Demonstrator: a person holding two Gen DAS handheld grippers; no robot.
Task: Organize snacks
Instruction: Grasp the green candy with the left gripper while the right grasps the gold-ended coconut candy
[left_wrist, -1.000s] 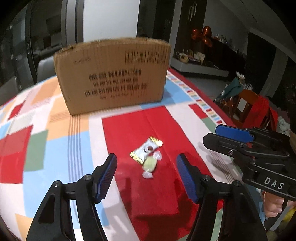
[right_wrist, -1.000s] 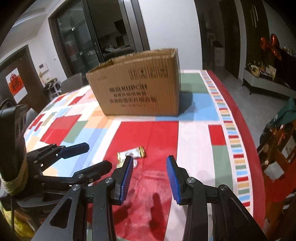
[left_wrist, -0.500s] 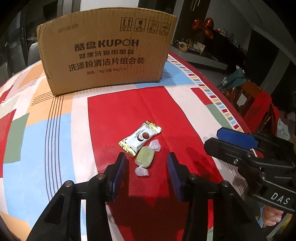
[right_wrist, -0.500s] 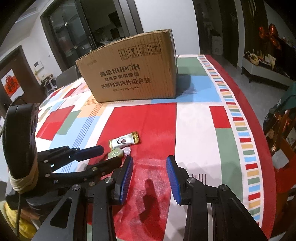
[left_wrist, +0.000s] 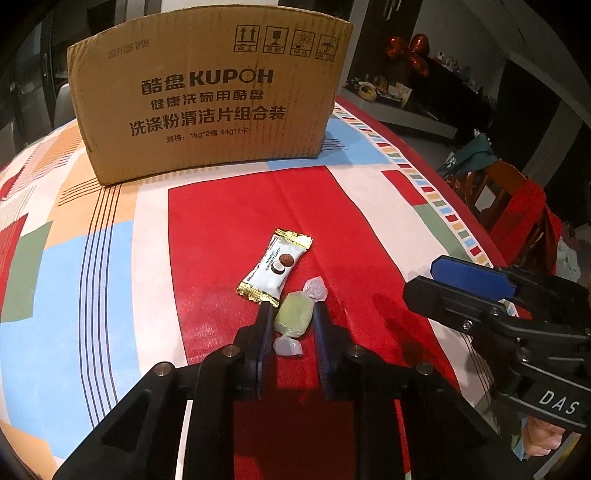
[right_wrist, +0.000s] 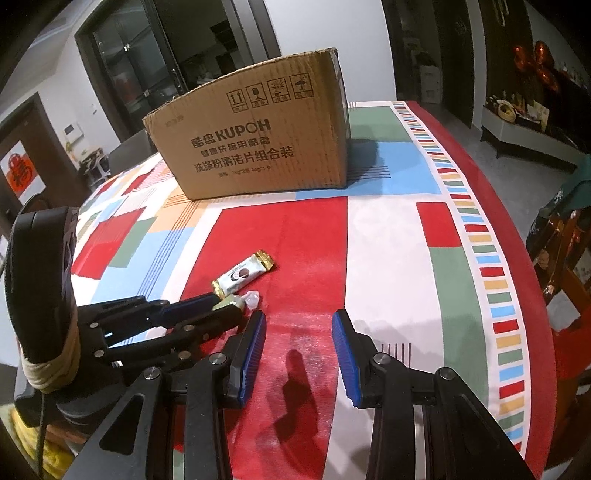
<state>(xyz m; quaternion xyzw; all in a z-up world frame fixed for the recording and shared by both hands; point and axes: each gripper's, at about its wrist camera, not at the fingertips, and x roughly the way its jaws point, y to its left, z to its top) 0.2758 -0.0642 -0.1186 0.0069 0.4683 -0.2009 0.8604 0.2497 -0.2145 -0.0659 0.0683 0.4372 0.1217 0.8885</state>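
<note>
A green wrapped candy (left_wrist: 293, 319) lies on the red patch of the tablecloth, with a white and gold snack bar (left_wrist: 275, 267) just beyond it. My left gripper (left_wrist: 291, 314) is shut on the green candy, its jaws on both sides of it. In the right wrist view the left gripper (right_wrist: 225, 304) holds the candy (right_wrist: 231, 302) next to the bar (right_wrist: 243, 274). My right gripper (right_wrist: 298, 325) is open and empty, to the right of the candy above the cloth. It shows in the left wrist view (left_wrist: 461, 284).
A large cardboard box (left_wrist: 207, 92) stands at the back of the table (left_wrist: 92, 240); it also shows in the right wrist view (right_wrist: 255, 147). The table's right edge (right_wrist: 517, 229) drops to chairs and clutter (left_wrist: 517, 199).
My left gripper moved forward and down to the green candy and closed from wide open onto it. The right gripper stayed open and nearly still.
</note>
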